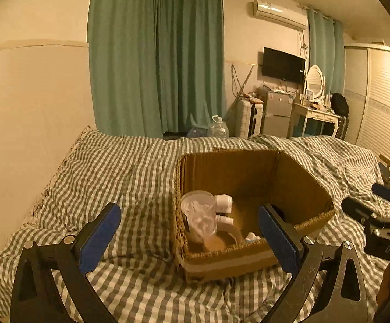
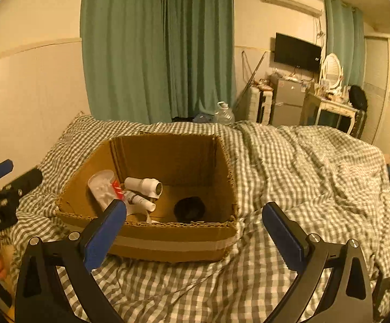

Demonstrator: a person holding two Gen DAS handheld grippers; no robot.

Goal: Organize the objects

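Note:
An open cardboard box point(image 1: 305, 183) point(image 2: 168, 245) sits on a checked bedspread point(image 1: 130, 177) point(image 2: 302, 167). Inside lie a clear plastic cup point(image 1: 199, 215) point(image 2: 102, 185), two white tubes point(image 1: 223, 202) point(image 2: 144, 184), a tape roll point(image 1: 223, 238) and a dark round object point(image 2: 189, 208). My left gripper point(image 1: 189, 231) is open and empty, held just before the box's near left corner. My right gripper point(image 2: 195, 228) is open and empty, in front of the box's near wall. Each gripper shows at the edge of the other's view point(image 1: 378, 215) point(image 2: 1, 188).
A wall point(image 1: 33, 107) borders the bed on the left. Green curtains point(image 1: 157, 62), a water jug point(image 1: 217, 127), a small fridge point(image 1: 277, 113), a dressing table with a mirror point(image 1: 316, 113) and a wardrobe point(image 1: 378, 94) stand beyond the bed.

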